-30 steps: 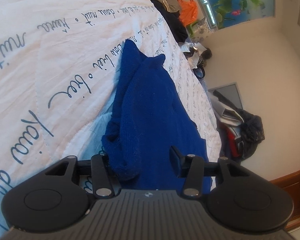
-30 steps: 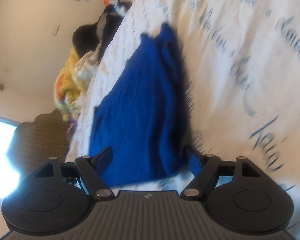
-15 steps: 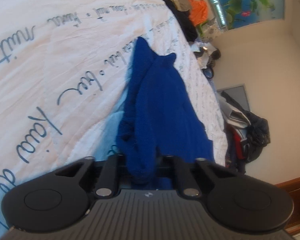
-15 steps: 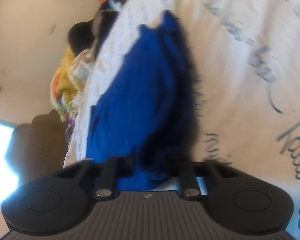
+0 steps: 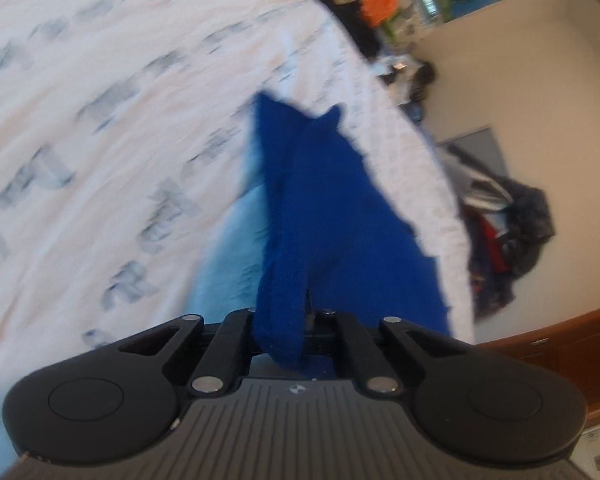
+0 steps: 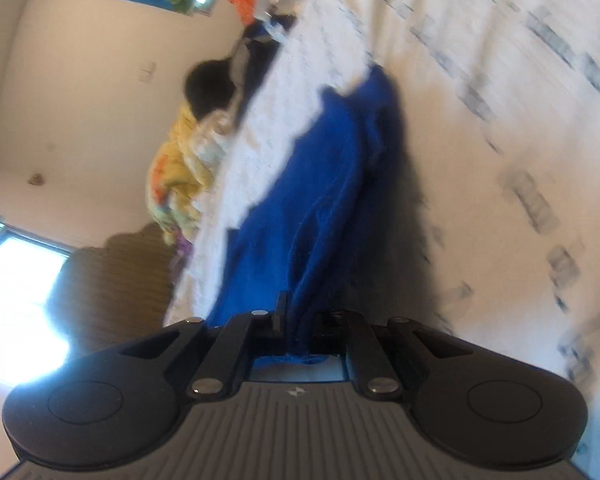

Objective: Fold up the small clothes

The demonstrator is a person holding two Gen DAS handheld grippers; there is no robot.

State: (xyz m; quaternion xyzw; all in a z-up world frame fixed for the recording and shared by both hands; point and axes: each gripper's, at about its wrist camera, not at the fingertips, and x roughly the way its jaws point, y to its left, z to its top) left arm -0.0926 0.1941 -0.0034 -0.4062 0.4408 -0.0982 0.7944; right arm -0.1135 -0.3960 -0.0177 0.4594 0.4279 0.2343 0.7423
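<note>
From where I sit, the bed [image 5: 120, 100] fills most of both views, its white quilt printed with grey script that is too smeared to read, and the blue knit garment [image 5: 324, 208] lies lengthwise along the bed's edge, running from each tool toward twelve o'clock in its own view. Beyond the edge, the room shows a pile of dark clothes [image 5: 512, 232] at three o'clock in the left view and a yellow patterned heap [image 6: 180, 176] at nine o'clock in the right view. My left tool [image 5: 296, 320] is closed tight on a bunched corner of the garment, knit spilling down between the fingers; my right tool [image 6: 296, 320] is likewise pinched on a fold of the same near hem. I read this as the start of a fold: both near corners are gripped and the cloth is coming off the quilt (a pale shadow sits under it in the left view). The next move, as I judge it, calls for carrying both corners together toward the far end at twelve o'clock and laying them down evenly, keeping the two tools level so the hem does not twist. What I cannot make out: whether either grip has caught one layer or several, where the sleeves lie, and the exact far outline of the garment, since blur softens both views and the tool bodies cover the nearest hem.
</note>
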